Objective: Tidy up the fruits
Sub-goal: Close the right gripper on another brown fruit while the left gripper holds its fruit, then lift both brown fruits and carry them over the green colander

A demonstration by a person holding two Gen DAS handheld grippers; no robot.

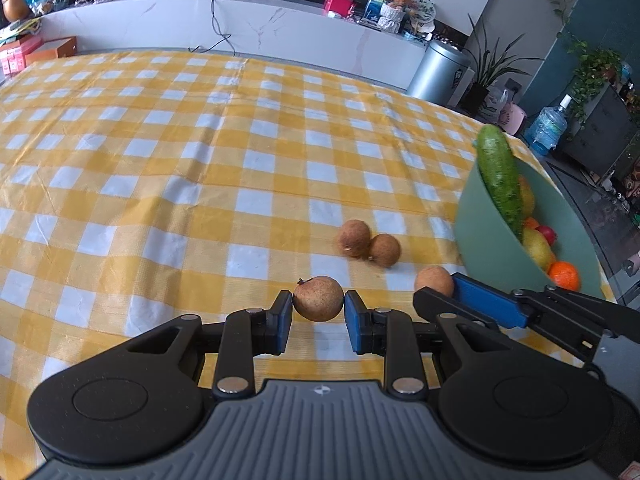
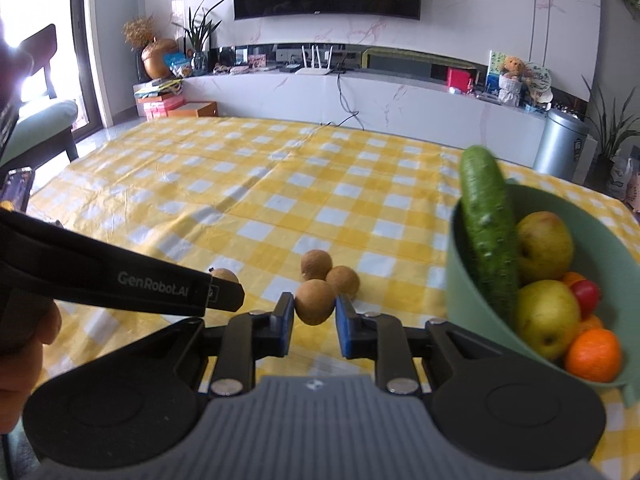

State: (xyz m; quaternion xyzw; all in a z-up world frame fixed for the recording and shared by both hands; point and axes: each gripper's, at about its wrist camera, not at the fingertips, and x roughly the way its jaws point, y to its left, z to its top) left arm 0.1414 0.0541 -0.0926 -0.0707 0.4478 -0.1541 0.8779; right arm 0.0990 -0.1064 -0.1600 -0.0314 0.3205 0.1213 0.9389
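Left gripper (image 1: 319, 307) clamps a brown fruit (image 1: 319, 298), right gripper (image 2: 315, 307) clamps another (image 2: 315, 301), green bowl (image 2: 460, 280) nearby.

Tablecloth (image 1: 200, 160) — glossy, creased; bowl (image 2: 472, 300) — matt plastic.

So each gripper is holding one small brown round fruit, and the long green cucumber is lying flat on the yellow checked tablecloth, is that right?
Not quite. The long green cucumber stands propped in the green bowl, not on the yellow checked tablecloth, as the right wrist view shows. The left gripper and right gripper do each hold a small brown round fruit.
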